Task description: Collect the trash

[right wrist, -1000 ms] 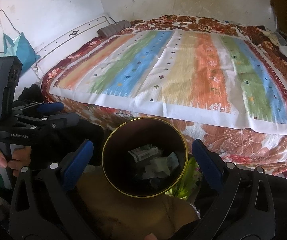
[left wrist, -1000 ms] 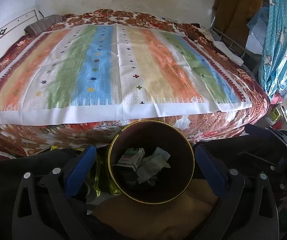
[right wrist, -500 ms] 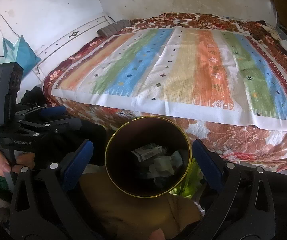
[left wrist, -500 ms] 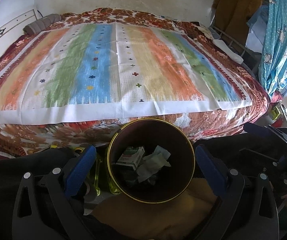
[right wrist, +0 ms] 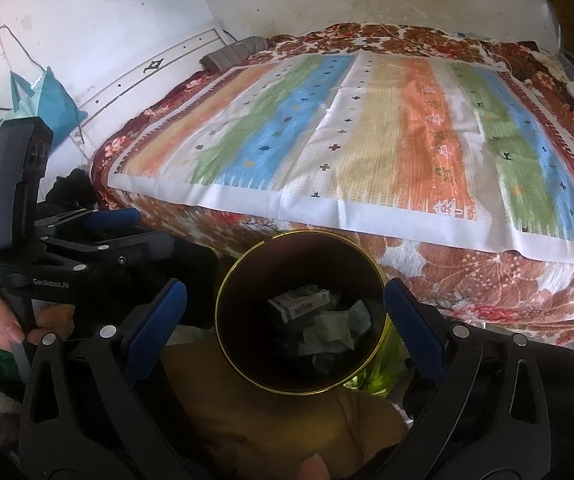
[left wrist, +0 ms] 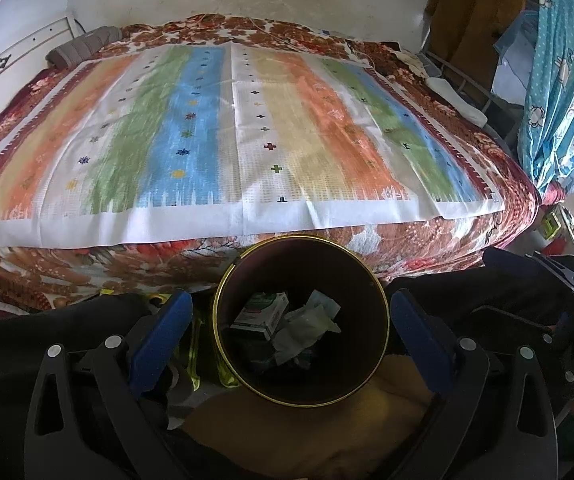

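Both grippers are hovering over the bin [left wrist: 301, 320] w/ jaws spread wide, nothing in either: left gripper [left wrist: 287, 332], right gripper [right wrist: 285, 320]. Trash, a small box [left wrist: 261, 312] plus crumpled paper [left wrist: 307, 322], is lying inside the bin, which is sitting just in front of the bed [left wrist: 227, 128]. Bed top is looking clear, so prob. finishing; best to be scanning round the bin base before quitting, keeping jaws apart.

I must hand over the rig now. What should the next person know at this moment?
Left gripper: open, empty, above the bin.
Right gripper: open, empty, also above the bin.
The bin, dark with a gold rim, stands on the floor against the foot of the bed.
Done: a small carton and crumpled papers are inside the bin.
Left: no trash shows on the striped cover. Some yellow-green plastic lies beside the bin; check whether it is trash.
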Tool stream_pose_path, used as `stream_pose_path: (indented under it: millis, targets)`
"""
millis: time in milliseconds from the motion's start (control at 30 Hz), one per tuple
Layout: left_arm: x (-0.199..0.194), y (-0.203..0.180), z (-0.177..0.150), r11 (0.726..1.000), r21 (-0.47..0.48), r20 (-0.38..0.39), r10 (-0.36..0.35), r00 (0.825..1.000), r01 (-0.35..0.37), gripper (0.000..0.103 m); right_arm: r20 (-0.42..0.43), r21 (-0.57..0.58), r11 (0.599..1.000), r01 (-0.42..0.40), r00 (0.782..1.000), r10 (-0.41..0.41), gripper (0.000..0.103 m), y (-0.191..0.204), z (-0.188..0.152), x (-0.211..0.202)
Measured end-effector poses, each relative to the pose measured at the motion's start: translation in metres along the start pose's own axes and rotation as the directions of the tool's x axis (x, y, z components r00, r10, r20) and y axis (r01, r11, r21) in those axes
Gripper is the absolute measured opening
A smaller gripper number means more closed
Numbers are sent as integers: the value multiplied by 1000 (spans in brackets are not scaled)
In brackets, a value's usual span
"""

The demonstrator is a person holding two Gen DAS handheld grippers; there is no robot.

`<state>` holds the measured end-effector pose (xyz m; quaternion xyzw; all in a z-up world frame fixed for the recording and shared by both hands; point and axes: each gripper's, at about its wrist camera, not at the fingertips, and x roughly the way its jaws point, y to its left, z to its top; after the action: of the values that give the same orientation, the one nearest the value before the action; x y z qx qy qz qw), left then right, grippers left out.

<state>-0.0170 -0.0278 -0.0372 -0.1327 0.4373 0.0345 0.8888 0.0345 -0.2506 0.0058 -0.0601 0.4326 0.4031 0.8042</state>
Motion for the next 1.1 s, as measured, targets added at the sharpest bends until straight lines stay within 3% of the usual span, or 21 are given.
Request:
stream_pose_path:
  millis: [1100]
  targets:
    - [0, 2, -3, 1000, -9, -14, 3, 1000, -3, 97, -11, 11, 1000, -3, 1000, 3, 94, -2, -4, 2]
